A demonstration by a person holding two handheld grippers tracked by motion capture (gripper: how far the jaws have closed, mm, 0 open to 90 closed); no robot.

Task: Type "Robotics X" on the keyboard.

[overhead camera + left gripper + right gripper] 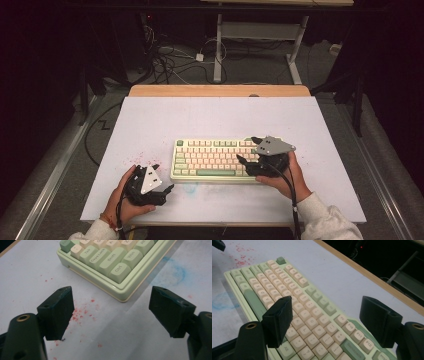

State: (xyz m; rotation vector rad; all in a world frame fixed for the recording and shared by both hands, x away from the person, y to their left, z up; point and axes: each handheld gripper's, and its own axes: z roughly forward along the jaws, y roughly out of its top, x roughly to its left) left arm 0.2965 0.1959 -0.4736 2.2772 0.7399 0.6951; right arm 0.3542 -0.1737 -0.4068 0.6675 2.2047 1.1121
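Note:
A pale green keyboard (210,160) with cream keys lies across the middle of the white table top (215,115). My left gripper (163,177) rests low near the front left, just off the keyboard's (112,262) near-left corner. This left gripper (111,312) stands open, its jaws wide apart over bare table. My right gripper (247,150) hovers over the right end of the keyboard (287,290). The right gripper (327,317) is open too, with only keys below the gap and nothing between the jaws.
Red specks (137,157) mark the table left of the keyboard, and a blue smudge (175,270) lies in front of it. A wooden edge (220,90) bounds the far side. Beyond it are desk legs (218,55) and cables (165,60) on the floor.

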